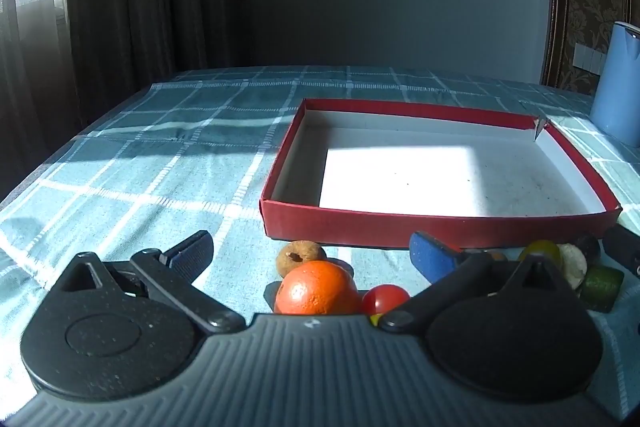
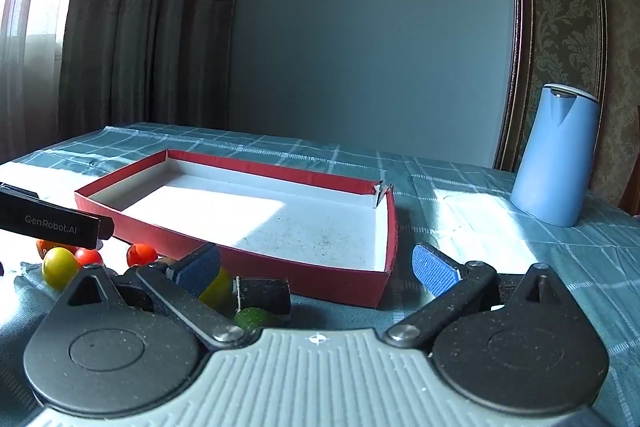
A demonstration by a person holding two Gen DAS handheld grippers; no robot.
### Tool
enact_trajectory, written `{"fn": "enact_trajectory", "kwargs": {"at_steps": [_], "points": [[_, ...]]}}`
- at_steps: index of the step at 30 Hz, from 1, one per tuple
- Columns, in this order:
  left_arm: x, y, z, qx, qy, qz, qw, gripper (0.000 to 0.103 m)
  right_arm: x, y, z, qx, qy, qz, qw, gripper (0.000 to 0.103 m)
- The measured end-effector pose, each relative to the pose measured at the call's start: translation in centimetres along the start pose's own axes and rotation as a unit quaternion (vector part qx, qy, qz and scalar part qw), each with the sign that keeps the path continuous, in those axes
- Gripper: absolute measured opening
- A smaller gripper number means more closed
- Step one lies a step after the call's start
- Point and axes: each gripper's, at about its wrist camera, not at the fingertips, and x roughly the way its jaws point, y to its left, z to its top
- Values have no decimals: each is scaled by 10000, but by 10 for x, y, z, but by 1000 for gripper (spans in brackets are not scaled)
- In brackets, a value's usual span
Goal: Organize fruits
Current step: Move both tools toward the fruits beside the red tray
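Red cardboard tray (image 1: 436, 227) empty; round fruits loose before it.
We note left gripper (image 1: 316, 255) and right gripper (image 2: 316, 269) fully open, holding nothing; orange (image 1: 318, 289) and cherry tomato (image 1: 386, 299) may roll if nudged.

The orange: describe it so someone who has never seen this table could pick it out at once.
Find the red cardboard tray on the checked tablecloth. A cluster of small fruits lies on the cloth along the tray's near wall, and the orange sits at the cluster's left end, between the open left gripper fingers. It is the biggest fruit there, round with dimpled orange skin, beside a smooth red cherry tomato and a dull brown fruit.
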Motion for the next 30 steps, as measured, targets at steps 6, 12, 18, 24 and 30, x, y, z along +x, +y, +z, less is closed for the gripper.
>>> {"fn": "enact_trajectory", "kwargs": {"at_steps": [6,12,18,24,30], "points": [[1,0,-1,36,22,-10,10000,103,3,2,0,-25,65,12,10000,103],[2,-1,-1,83,67,-12,9999,103,6,1,1,-17,131,20,9999,103],[3,-2,-2,135,62,-19,9999,103,5,0,0,-28,144,25,9999,103],[4,-2,-1,159,56,-5,9999,103,9,0,-1,-2,105,30,9999,103],[5,0,-1,167,71,-8,9998,103,8,0,-1,-9,102,38,9999,103]]}}
